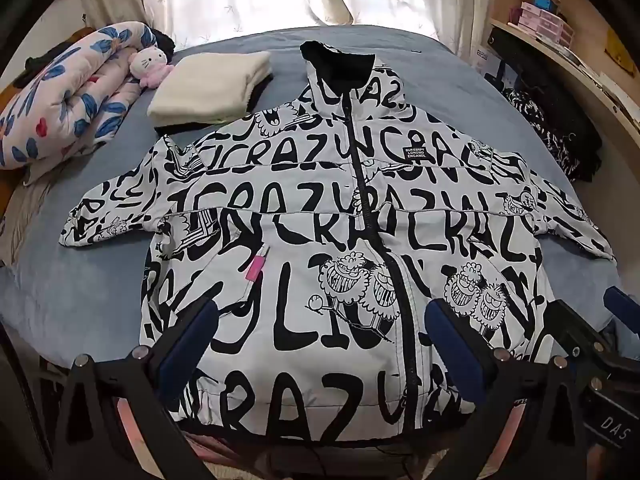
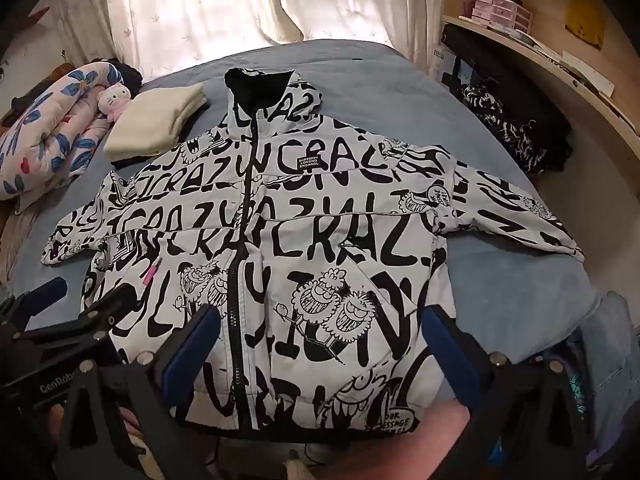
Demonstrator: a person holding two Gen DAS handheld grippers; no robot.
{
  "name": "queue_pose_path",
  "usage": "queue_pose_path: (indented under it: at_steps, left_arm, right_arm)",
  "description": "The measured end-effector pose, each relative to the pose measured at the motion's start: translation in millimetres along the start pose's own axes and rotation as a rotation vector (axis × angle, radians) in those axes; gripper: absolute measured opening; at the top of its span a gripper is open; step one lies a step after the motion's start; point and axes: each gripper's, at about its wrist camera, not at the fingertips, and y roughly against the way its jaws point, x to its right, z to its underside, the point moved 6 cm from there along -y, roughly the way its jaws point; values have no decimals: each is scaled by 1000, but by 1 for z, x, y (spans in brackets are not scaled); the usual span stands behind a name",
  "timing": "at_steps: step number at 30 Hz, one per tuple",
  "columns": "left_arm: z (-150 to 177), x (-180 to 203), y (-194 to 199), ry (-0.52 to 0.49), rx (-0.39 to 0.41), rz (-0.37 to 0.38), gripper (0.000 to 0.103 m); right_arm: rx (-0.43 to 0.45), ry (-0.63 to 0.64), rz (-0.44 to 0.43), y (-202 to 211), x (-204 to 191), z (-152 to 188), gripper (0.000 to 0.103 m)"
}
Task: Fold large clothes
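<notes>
Jacket laid out flat, folding not started yet

Left gripper (image 1: 320, 320) and right gripper (image 2: 324, 332) both hover wide open, holding nothing, above the jacket (image 1: 328, 208) spread zipped-up on the bed (image 1: 80, 280); next I'd guess grab a sleeve and fold inward.

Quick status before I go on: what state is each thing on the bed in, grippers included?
Black-and-white printed hooded jacket: spread flat, zipped, sleeves out, unfolded.
Cream fleece garment: folded, beside the jacket's shoulder.
Floral quilt: rolled up at the bed's edge.
Left gripper: open, empty, above the hem.
Right gripper: open, empty.
</notes>
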Motion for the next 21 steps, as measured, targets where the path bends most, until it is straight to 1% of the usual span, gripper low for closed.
queue_pose_path:
  at_steps: [6, 11, 13, 21]
  left_arm:
    - [4, 0, -2, 18, -12, 9, 102]
    - [6, -5, -12, 43, -43, 40, 102]
    - [7, -4, -14, 46, -42, 40, 102]
    - [2, -4, -17, 36, -33, 33, 102]
  right_arm:
    - [-4, -1, -8, -2, -1, 0, 101]
    - [-6, 4, -9, -5, -7, 5, 101]
    - [-9, 11, 1, -7, -10, 5, 101]
    - [-16, 14, -9, -11, -10, 3, 101]
